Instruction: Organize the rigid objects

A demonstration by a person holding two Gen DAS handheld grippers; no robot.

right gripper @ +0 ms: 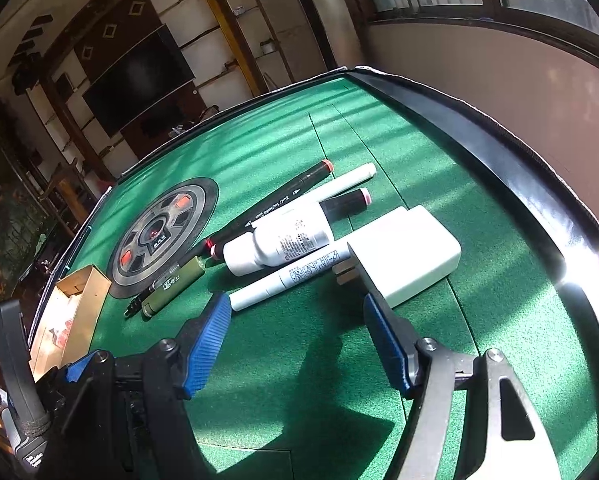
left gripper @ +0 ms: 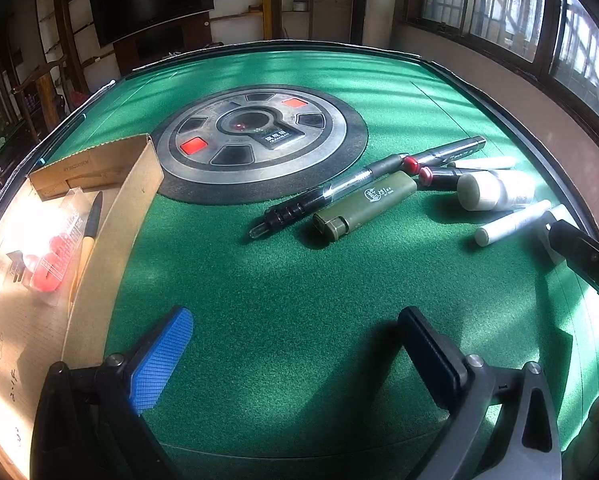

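White marker (right gripper: 287, 278) beyond right gripper (right gripper: 295, 312).

Daylight enters through the barred windows (left gripper: 499, 4) on the right; striped bands of light and shadow cross the green felt table top (left gripper: 299, 300); the cardboard box (left gripper: 31, 248) at left is overexposed to glare; the table's black rim (right gripper: 579, 280) carries a bright reflection; both fisheye views bend straight lines and vignette to black at the corners; the far room is dim.
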